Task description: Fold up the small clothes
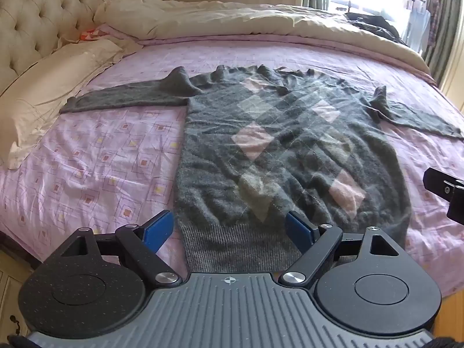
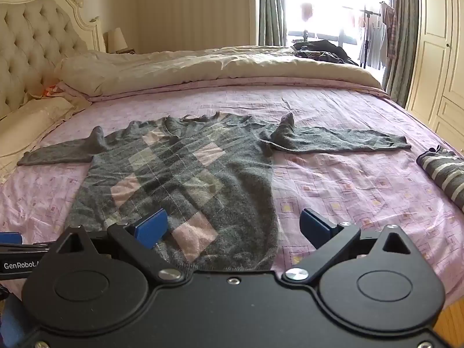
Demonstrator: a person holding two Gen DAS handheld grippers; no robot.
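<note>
Hovering nearest the lens: left gripper (image 1: 229,230), jaws spread wide, grasping nothing, poised above the ribbed hem (image 1: 232,249) of the sweater. Right gripper (image 2: 233,229) likewise spread wide and empty, straddling the lower right corner of the same hem (image 2: 246,264).

Lying face up on the pink bedsheet (image 1: 87,159): 1 grey sweater (image 1: 275,150) with pink and pale diamonds, body spread flat, hem toward the cameras, neckline (image 2: 191,120) away. Both sleeves stretching sideways, left sleeve (image 1: 121,98) and right sleeve (image 2: 342,142), each bunching into a small peak at the shoulder.

Judging handling: soft, fuzzy knit, light, fully limp, likely stretching and sagging when lifted by 1 point. Surface looking grippy rather than slippery; thin fuzz possibly snagging on pad edges. Not fragile.

Judging grasp points: pinching through both layers at the hem corners or at the shoulder seams, 2 grippers together, keeping edges level. For sleeves, taking the cuff end and laying it across the chest. Avoiding single-layer pinches, which would likely drag only the top layer and wrinkle the body.

Also lying nearby: 1 striped garment (image 2: 443,174) at the right bed edge, well apart from the sweater; cream duvet (image 2: 203,66) heaped at the far side; pillow (image 1: 43,92) by the headboard.
</note>
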